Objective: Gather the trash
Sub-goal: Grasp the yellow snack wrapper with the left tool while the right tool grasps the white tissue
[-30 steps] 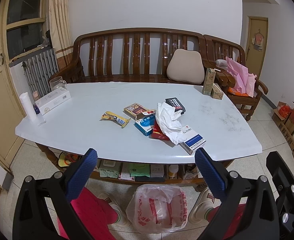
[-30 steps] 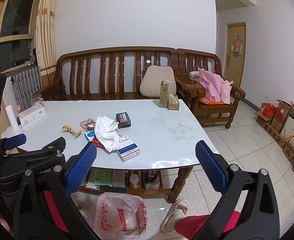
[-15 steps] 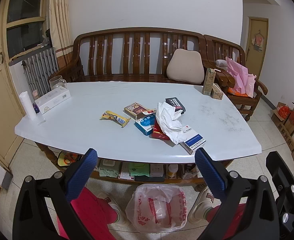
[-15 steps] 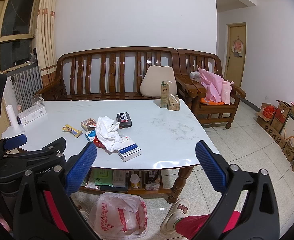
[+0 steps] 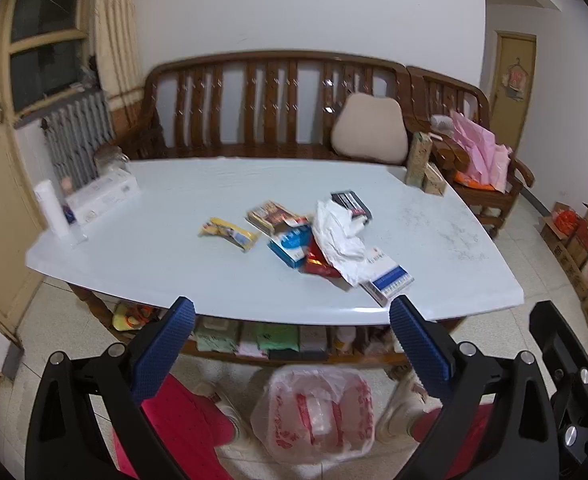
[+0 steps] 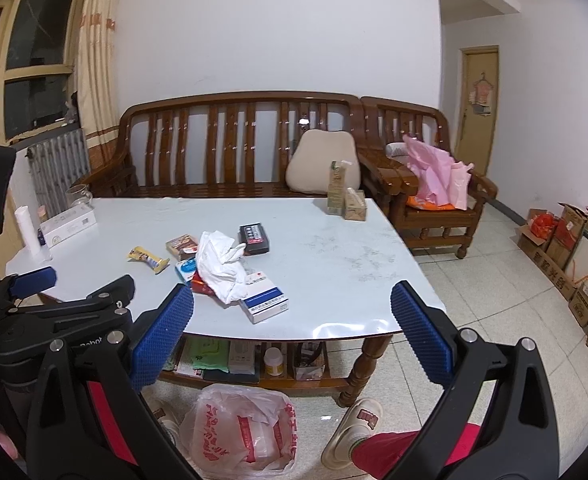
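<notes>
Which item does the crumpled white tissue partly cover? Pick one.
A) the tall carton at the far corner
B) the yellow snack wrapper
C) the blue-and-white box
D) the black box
C: the crumpled white tissue drapes over one end of the blue-and-white box; the others lie uncovered.

Both grippers, left gripper (image 5: 291, 322) and right gripper (image 6: 291, 312), gape empty.

Partial lettering "nobot" on left gripper (image 6: 73, 312) body; other print illegible.
</notes>
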The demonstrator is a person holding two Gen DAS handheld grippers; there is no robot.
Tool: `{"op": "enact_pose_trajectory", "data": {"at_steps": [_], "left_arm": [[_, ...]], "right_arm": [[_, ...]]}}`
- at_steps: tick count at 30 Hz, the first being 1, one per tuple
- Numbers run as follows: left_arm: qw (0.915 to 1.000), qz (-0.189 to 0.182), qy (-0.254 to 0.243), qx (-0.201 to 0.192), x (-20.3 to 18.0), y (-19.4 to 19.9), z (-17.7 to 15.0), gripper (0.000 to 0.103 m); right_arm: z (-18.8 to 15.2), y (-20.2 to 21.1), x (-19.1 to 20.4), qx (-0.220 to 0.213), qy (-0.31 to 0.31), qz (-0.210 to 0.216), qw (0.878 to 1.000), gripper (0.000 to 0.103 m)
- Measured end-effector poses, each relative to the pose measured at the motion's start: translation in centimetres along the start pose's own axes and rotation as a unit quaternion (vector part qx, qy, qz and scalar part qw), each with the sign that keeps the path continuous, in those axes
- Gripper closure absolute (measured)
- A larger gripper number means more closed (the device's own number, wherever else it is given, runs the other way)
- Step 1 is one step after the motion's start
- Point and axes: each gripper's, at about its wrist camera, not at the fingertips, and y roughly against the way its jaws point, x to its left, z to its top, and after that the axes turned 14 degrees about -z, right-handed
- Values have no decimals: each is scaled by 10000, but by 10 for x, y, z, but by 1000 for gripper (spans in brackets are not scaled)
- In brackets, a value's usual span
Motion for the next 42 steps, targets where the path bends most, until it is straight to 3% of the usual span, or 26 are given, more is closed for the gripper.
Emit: {"op": "enact_pose_trajectory", "data": {"at_steps": [3, 9, 14, 17, 25, 34, 42], "left_arm": [[9994, -231, 136, 238, 16, -4, 5, 8], [9987, 11, 193, 461, 56, -6, 27, 8], [9962, -138, 108, 849, 88, -19, 50, 8], [9926, -173, 311, 1157, 108, -33, 64, 8], [9842, -91, 965, 1480, 130, -67, 91, 8], [9678, 200, 1880, 1659, 153, -116, 103, 8], [9410, 249, 2916, 1699, 179, -167, 97, 8]], "right_arm": [[1, -8, 0, -12, 105, 115, 9999, 6], [17, -34, -9, 49, 215, 829, 9963, 6], [37, -60, -9, 256, 638, 1206, 9903, 6], [48, -72, -6, 376, 784, 1373, 9867, 6], [79, -102, 17, 523, 1177, 1767, 9758, 6], [98, -147, 50, 903, 1495, 2343, 9563, 6], [86, -191, 85, 1082, 2040, 2415, 9425, 6]]}}
